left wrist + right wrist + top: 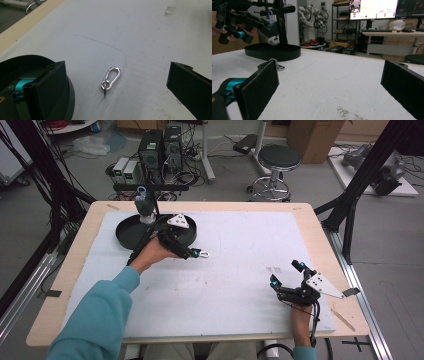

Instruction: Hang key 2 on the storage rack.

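We see a shiny steel carabiner (111,78), pear-shaped, lying mid-frame on the matte white mat (150,37); both our left gripper (117,85) and right gripper (329,82) gape wide.

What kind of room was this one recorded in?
Most likely a robotics lab or workshop. Past the table stand computer towers amid floor cabling, and the right gripper view shows a large monitor and robot arms on shelving.

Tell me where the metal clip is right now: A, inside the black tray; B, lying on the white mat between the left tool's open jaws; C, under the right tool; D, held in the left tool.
B: the clip lies flat on the mat, untouched, between the left tool's wide-open jaws.
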